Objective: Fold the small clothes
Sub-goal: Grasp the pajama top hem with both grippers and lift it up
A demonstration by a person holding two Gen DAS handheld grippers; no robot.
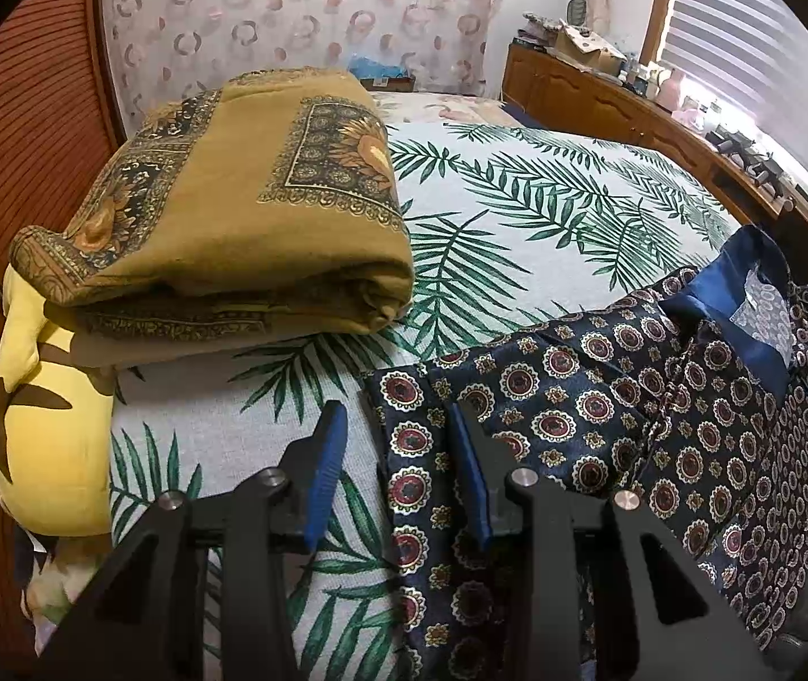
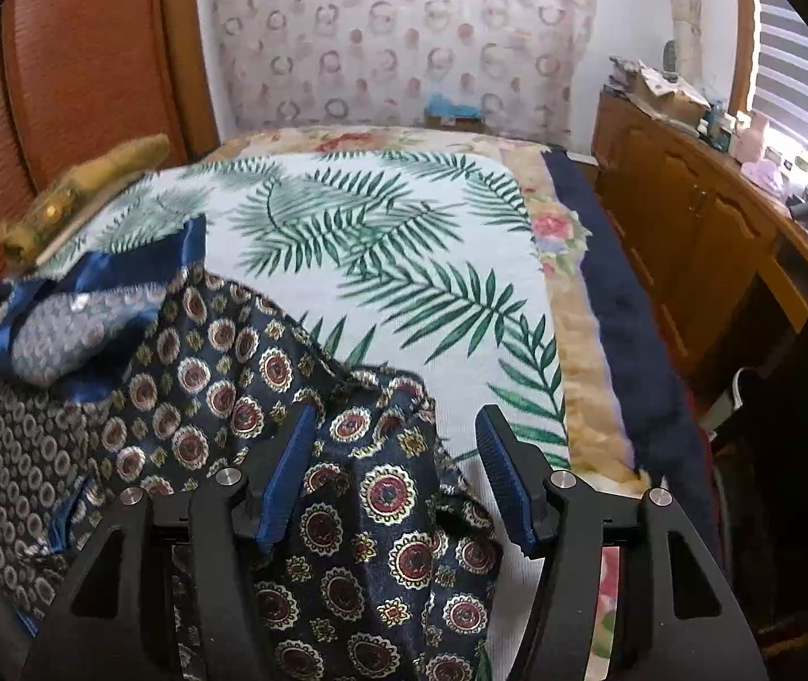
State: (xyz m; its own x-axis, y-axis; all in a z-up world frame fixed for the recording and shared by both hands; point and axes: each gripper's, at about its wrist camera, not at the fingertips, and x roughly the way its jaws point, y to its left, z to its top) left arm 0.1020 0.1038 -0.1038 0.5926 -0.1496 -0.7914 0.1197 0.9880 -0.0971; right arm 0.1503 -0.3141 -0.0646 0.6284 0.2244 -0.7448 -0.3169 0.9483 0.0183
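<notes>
On bed [image 2: 404, 295] | shirt [image 2: 381, 511] edge between both grippers' parted fingers, unpinched | risk: slick cloth slips, fold skews; stack [image 1: 222, 215] close

palm-leaf bedspread [image 1: 546, 215], folded mustard blanket [image 1: 222, 215], wooden cabinet [image 2: 682, 215], window blind [image 1: 756, 45]

Daylight glares through the blinds [image 1: 756, 57] — fisheye edges dark, warped.
</notes>
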